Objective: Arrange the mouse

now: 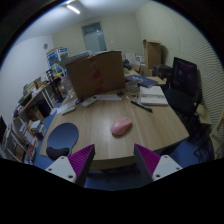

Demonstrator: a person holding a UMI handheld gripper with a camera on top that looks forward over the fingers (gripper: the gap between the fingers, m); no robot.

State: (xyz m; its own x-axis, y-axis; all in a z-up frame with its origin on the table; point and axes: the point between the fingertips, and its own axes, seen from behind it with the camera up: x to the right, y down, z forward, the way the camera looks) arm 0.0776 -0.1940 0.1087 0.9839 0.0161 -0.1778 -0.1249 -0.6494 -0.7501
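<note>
A pink mouse point(121, 127) lies on the wooden table point(95, 125), to the right of a round dark blue mouse pad point(63, 136). My gripper point(114, 160) is held above the near edge of the table, well short of the mouse. Its two fingers with purple pads point(81, 158) stand wide apart and nothing is between them. The mouse lies beyond the fingers, a little right of the middle line.
A large cardboard box point(95, 72) stands at the far side of the table. A notebook point(153, 96) and a pen point(141, 106) lie at the far right. A monitor point(184, 74) stands to the right. Cluttered shelves point(30, 105) are on the left.
</note>
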